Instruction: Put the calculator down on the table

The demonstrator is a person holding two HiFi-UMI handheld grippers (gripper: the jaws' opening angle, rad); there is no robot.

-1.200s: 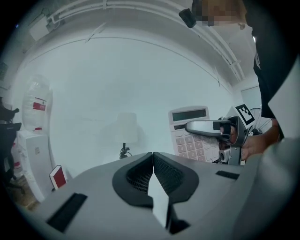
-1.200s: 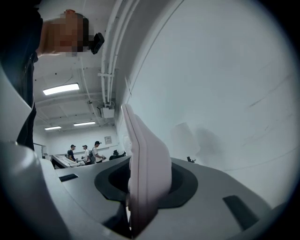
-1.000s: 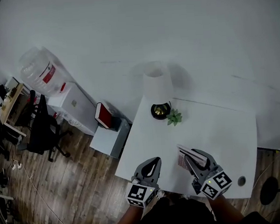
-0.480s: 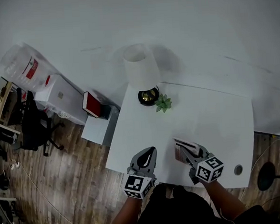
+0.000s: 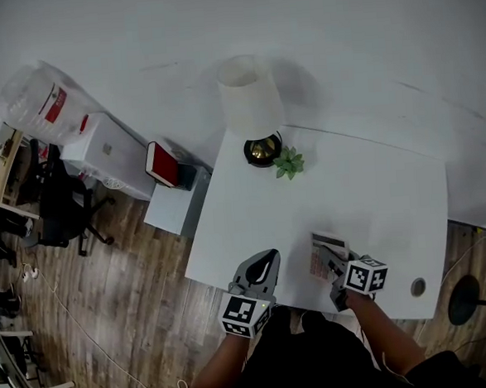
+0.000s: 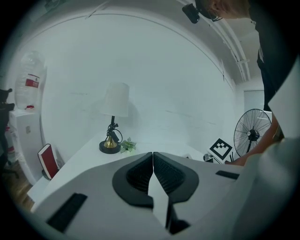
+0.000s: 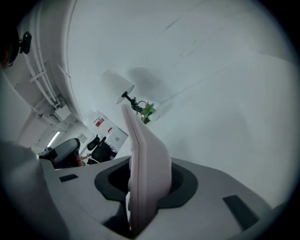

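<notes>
The calculator, a pale flat slab with a pinkish face, lies low over the white table near its front edge. My right gripper is shut on its near end. In the right gripper view the calculator stands edge-on between the dark pads and juts out past them. Whether it touches the tabletop I cannot tell. My left gripper hovers at the table's front-left edge, and in the left gripper view its tips meet with nothing between them.
A white-shaded lamp and a small green plant stand at the table's far-left corner. A cable hole sits at the front right. Beside the table on the left are a low cabinet with a red box, a water jug and an office chair. A fan stands to the right.
My right gripper has come down toward the tabletop with the calculator and rolled, so the calculator now lies flatter. The left gripper has sunk a little.
</notes>
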